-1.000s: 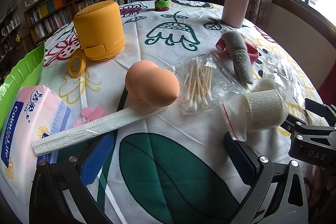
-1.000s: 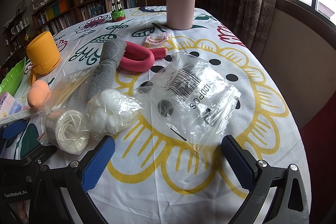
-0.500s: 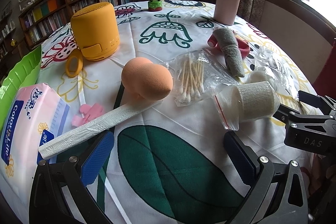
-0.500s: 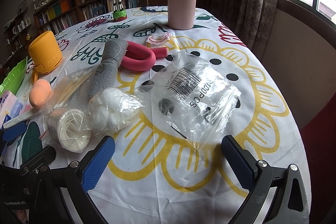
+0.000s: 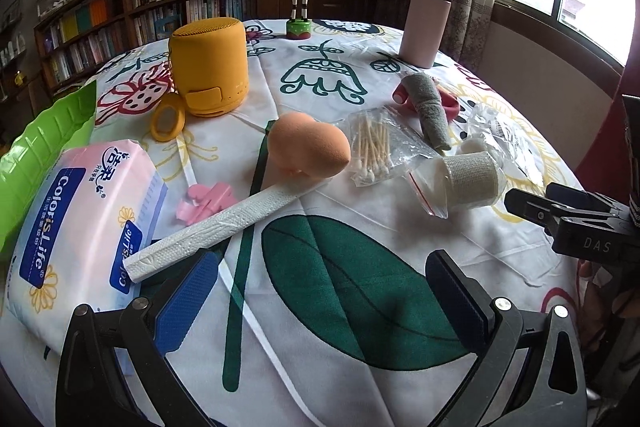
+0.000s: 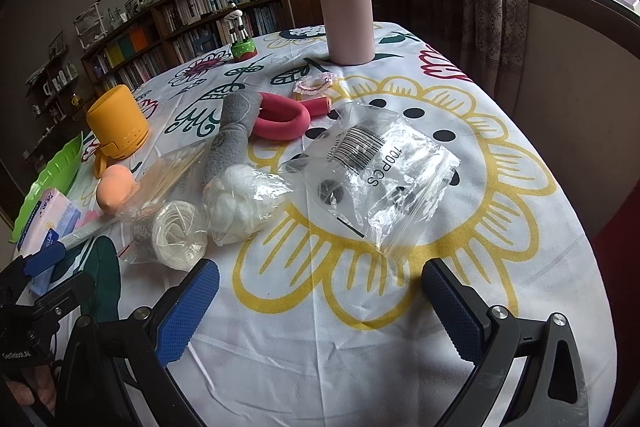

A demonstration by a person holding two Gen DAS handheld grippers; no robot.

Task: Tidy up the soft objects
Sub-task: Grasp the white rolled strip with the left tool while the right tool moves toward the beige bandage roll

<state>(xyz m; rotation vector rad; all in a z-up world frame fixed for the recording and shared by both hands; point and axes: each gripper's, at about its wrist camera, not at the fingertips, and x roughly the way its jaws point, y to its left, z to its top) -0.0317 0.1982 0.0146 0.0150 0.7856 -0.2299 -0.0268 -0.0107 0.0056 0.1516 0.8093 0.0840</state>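
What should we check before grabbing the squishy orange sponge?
1. Left gripper open: ok.
2. Right gripper open and holding nothing: ok.
3. Orange sponge free on top: ok.
4. Rolled white tissue apart from the sponge: not ok, it looks tucked under it.
5. Bag of cotton swabs apart from the sponge: cannot tell.
6. Green tray ready: cannot tell, mostly out of view.

An orange egg-shaped sponge (image 5: 306,147) lies on its side, its end resting on a long white paper roll (image 5: 224,223); a pink tissue pack (image 5: 76,231) lies flat under the roll's other end; a bagged bandage roll (image 5: 472,179) lies tipped over; cotton balls (image 6: 240,203) sit bagged beside a grey sock (image 6: 232,135).
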